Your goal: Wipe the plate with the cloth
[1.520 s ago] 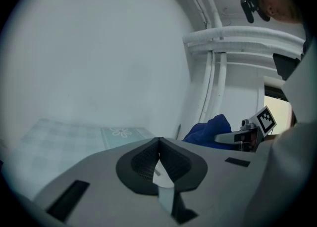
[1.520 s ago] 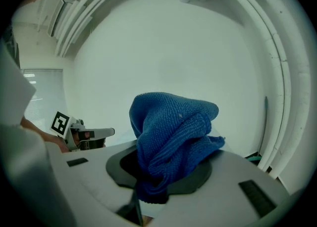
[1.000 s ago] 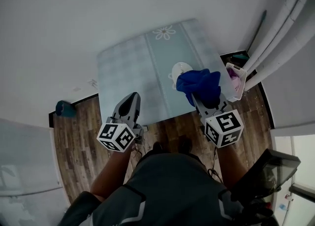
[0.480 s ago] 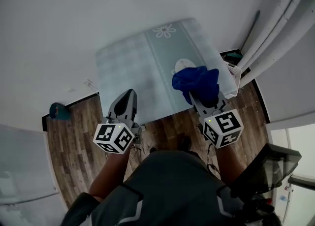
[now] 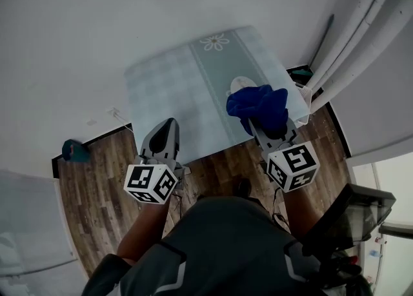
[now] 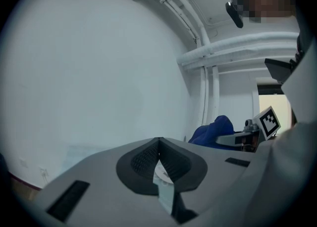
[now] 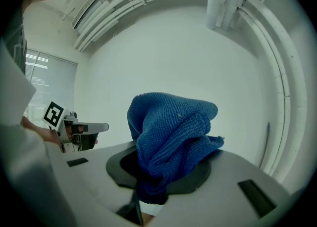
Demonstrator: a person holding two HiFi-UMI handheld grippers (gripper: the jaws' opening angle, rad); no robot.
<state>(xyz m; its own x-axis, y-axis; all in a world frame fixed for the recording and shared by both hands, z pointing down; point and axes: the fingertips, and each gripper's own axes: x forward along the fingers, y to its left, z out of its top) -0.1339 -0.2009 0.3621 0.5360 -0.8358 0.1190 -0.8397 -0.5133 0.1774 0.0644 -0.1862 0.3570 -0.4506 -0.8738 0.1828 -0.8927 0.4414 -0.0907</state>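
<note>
The small white plate [image 5: 239, 84] lies on the pale blue checked table [image 5: 174, 88], toward its right side. A crumpled blue cloth [image 5: 259, 109] hangs over the plate's near edge and hides part of it. My right gripper [image 5: 253, 122] is shut on the blue cloth [image 7: 171, 134], which bunches up above the jaws in the right gripper view. My left gripper [image 5: 168, 124] is shut and holds nothing; it hovers over the table's near edge, to the left of the plate. In the left gripper view the left gripper [image 6: 159, 141] points toward the cloth [image 6: 212, 130].
A white basket [image 5: 304, 99] stands at the table's right edge beside white curtains [image 5: 361, 37]. Wooden floor [image 5: 97, 191] runs below the table's near edge, with a teal object [image 5: 75, 151] on it at the left. A flower print [image 5: 215, 41] marks the table's far side.
The cloth and right gripper have shifted slightly left, so the cloth covers a little more of the plate. The left gripper has hardly moved.
</note>
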